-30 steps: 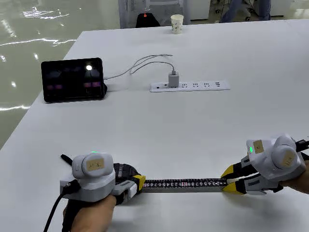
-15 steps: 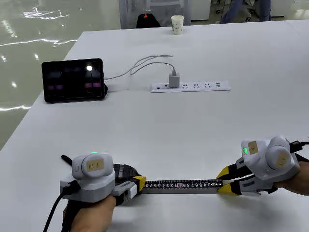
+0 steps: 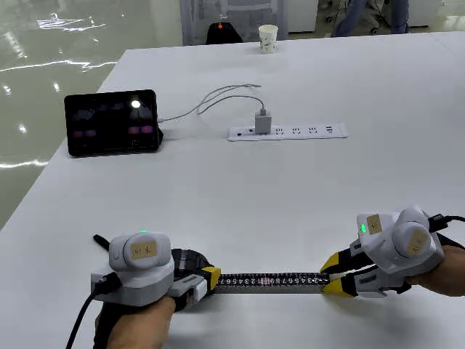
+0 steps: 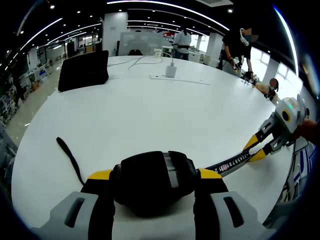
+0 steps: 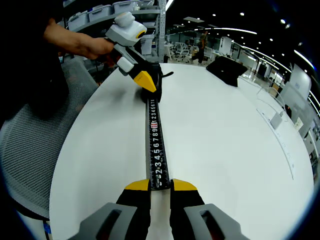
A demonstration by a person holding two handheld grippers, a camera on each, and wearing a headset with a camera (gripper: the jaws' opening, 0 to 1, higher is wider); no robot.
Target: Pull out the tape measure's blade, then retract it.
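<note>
The black numbered tape blade (image 5: 154, 142) is shortened since before, its tip pinched by the right gripper (image 5: 160, 185), its round black case (image 3: 187, 259) clamped by the left gripper (image 4: 155, 174).

At bottom centre we see the right gripper (image 5: 160, 186), its yellow jaws closed on the tip of the blade (image 5: 154, 145). The blade runs up the white table (image 5: 225, 140) to the black tape measure case (image 5: 159, 79), apparently clamped by the left gripper (image 5: 146, 80), upper left.
</note>
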